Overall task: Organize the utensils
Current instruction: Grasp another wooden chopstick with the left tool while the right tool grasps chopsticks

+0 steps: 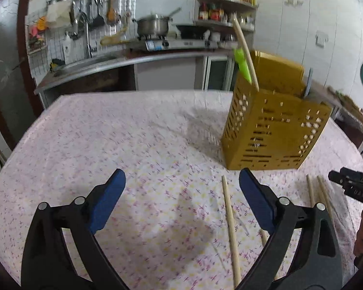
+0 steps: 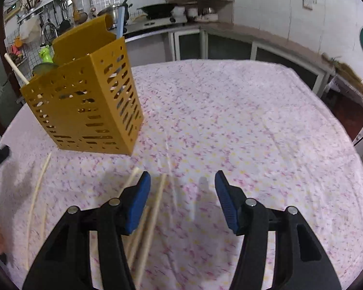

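From the left wrist camera, your left gripper [image 1: 182,183] hangs over the flowered tablecloth [image 1: 123,145] with its blue pads spread wide and nothing between them. One chopstick [image 1: 230,232] lies just inside the right pad, and two more [image 1: 318,193] lie further right, near the tip of your other tool. The yellow utensil holder [image 1: 273,130] stands just beyond, with a wooden handle and something green already in it. I read no lettering here — the yellow sign on the far wall is too blurred.

Over on the right wrist camera, your right gripper [image 2: 182,188] is also parted and empty. A pair of chopsticks [image 2: 152,217] lies under and beside its left pad; a thin one [image 2: 37,193] lies well to the left. The holder [image 2: 84,101] stands at upper left.

You seem to be at the pick-up step: next, lower over one stick, straddle it and pinch, then carry it to the holder.
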Available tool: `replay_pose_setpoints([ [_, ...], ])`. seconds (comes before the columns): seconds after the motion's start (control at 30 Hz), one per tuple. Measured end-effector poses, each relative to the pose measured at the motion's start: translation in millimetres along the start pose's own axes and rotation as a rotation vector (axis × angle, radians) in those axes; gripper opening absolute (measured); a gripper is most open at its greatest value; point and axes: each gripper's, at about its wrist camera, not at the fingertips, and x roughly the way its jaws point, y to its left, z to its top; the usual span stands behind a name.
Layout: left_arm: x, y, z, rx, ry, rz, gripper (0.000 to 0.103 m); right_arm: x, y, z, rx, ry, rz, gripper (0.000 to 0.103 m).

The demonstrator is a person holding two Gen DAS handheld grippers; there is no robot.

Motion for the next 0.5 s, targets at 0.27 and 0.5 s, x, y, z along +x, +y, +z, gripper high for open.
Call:
replay_pose_setpoints([
  [0.27, 46, -25, 2, 0.037, 0.129, 0.007, 0.088, 33, 15, -2, -0.052, 0.100, -0.032, 0.055],
  [0.5, 82, -46, -6, 0.119, 0.245, 0.024, 0.069, 36, 25, -3, -0.082, 0.102, -0.062, 0.041],
])
